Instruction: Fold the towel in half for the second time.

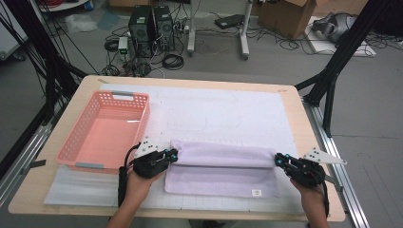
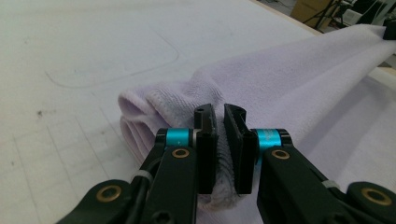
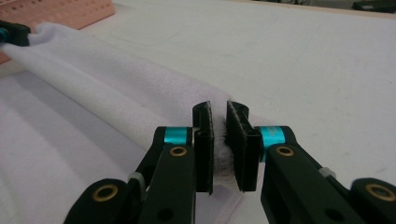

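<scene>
A pale lilac towel (image 1: 223,166) lies across the white mat, its far edge lifted into a fold stretched between both grippers. My left gripper (image 1: 172,155) pinches the fold's left corner, and the left gripper view shows the towel's pile (image 2: 280,79) squeezed between its black pads (image 2: 205,149). At the opposite end my right gripper (image 1: 279,160) is shut on the other corner. In the right gripper view the towel (image 3: 107,93) runs away to the upper left, where the left gripper's tip (image 3: 14,35) holds it. A small white label (image 1: 256,192) sits at the towel's near right corner.
A pink plastic basket (image 1: 76,142), with nothing in it, stands at the left of the mat, just beyond my left hand. The white mat (image 1: 228,109) covers most of the wooden table (image 1: 313,142). Computers, cables and cardboard boxes sit on the floor behind the table.
</scene>
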`<state>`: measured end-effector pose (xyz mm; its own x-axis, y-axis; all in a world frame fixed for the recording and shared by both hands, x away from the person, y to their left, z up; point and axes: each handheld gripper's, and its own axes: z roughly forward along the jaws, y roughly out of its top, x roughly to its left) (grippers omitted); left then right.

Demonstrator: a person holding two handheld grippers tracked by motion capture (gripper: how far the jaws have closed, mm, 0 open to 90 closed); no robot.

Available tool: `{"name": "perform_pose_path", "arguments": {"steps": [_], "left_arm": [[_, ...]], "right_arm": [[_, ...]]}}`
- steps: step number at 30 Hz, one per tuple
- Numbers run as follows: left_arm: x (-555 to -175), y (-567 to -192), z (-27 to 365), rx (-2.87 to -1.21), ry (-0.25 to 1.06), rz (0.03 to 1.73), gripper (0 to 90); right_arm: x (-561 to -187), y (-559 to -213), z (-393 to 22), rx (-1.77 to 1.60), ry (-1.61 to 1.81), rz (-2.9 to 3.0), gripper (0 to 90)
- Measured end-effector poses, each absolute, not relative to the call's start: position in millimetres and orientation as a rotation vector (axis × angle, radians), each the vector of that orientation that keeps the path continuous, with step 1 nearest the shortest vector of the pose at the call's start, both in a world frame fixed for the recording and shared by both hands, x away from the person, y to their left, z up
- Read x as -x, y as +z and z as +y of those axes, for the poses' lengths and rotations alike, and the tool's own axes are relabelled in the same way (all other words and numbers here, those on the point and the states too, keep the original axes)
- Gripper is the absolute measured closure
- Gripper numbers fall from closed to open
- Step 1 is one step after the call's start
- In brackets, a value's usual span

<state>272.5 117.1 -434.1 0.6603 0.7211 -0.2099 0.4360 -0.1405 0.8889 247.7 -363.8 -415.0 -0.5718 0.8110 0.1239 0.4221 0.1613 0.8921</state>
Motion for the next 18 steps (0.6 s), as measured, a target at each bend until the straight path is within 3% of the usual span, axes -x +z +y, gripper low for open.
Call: {"name": "perform_pose_path", "arguments": {"steps": [5, 7, 10, 13, 16, 18], "left_arm": [[-259, -440, 119, -1.789, 0.279, 0.944, 78.8], [-256, -438, 121, -1.772, 0.248, 0.971, 68.8], [-253, -432, 125, -1.740, 0.224, 0.996, 50.9], [-251, -431, 126, -1.754, 0.247, 0.999, 48.2], [-253, -436, 121, -1.784, 0.241, 1.015, 47.9], [-255, -439, 118, -1.802, 0.242, 1.018, 52.7]], "right_arm": [[-228, -420, -365, -1.152, 1.362, 2.105, 80.8], [-221, -423, -365, -1.162, 1.331, 2.135, 78.8], [-215, -425, -369, -1.200, 1.336, 2.129, 64.8], [-211, -418, -374, -1.249, 1.400, 2.046, 55.1], [-213, -414, -371, -1.251, 1.421, 2.019, 51.3], [-218, -416, -364, -1.258, 1.391, 2.044, 51.2]]}}
